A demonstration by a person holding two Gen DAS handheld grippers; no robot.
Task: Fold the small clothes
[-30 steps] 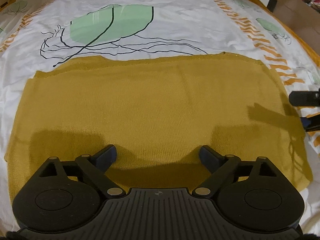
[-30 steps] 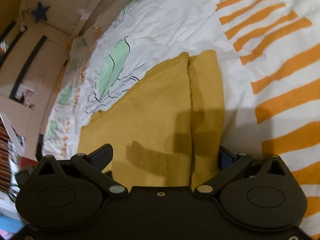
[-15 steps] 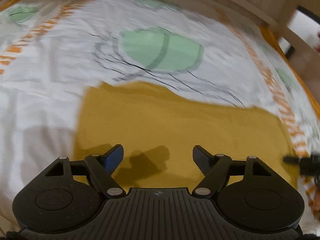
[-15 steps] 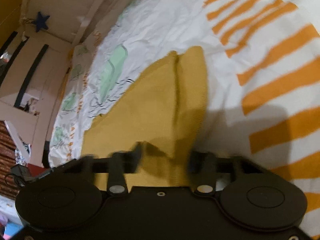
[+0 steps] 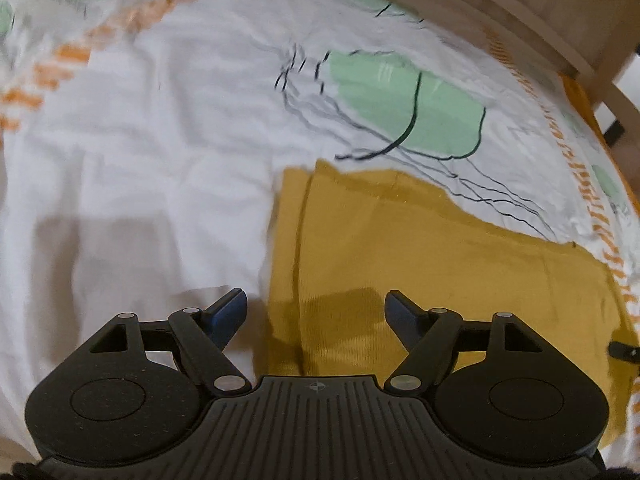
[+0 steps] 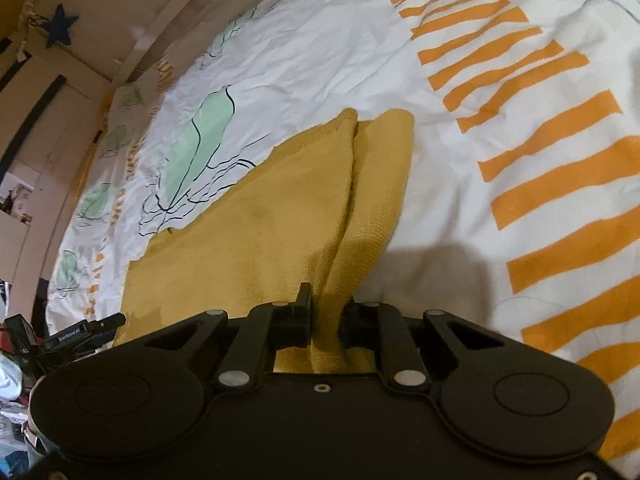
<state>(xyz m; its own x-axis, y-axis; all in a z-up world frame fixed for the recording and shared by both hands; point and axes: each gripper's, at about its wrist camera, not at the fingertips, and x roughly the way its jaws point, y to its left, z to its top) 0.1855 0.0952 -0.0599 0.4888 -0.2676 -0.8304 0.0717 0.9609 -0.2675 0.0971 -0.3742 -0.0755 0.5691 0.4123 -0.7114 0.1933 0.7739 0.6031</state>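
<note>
Right tongs point(image 6: 325, 316) on mustard cloth point(image 6: 256, 236) ("GenRobot.AI" label point(image 6: 72, 336) nearby)

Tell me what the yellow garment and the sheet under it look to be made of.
Yellow garment: looks like a soft matte knit, with fine ribbed rows showing in the close right wrist view; the fibre cannot be told. Printed bedsheet: seems a thin woven fabric, perhaps cotton, smooth and matte, with sharp fine creases and flat printed leaves and orange stripes.
</note>
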